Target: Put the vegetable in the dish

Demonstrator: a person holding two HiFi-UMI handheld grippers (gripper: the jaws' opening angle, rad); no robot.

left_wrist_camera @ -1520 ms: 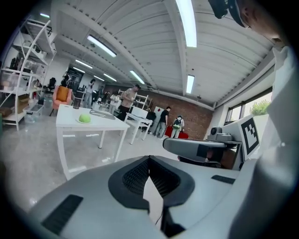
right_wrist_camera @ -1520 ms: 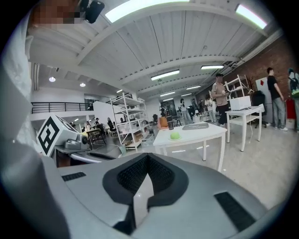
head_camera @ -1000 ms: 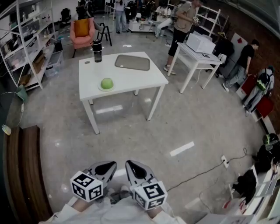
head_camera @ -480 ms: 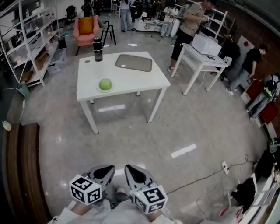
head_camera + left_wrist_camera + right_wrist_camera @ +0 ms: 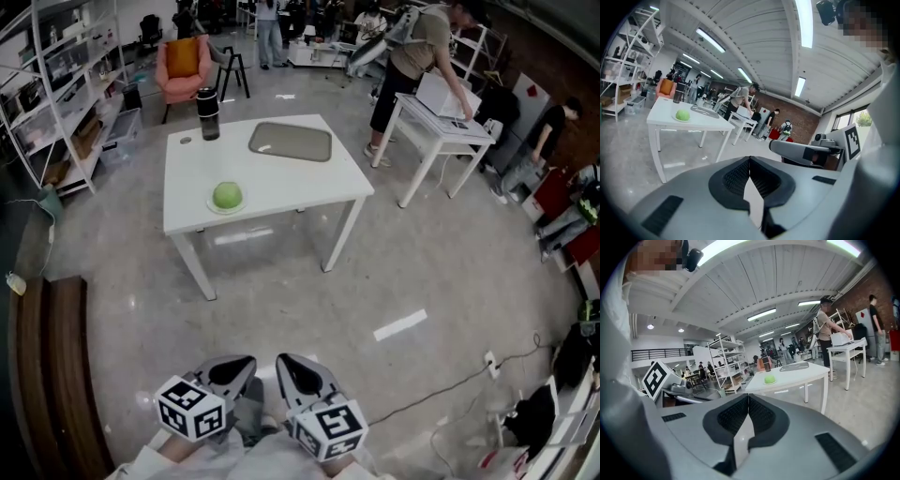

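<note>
The white table stands well away across the floor, so the task is only at the approach stage. On it lie a grey tray, which I take to be the dish, and a dark bottle at the far corner. The left gripper and right gripper are held close to the body, each with its jaws pressed together on nothing. The green vegetable sits on a small pale plate, apart from the tray. Next: walk up, part one gripper's jaws and close them round the vegetable.
</note>
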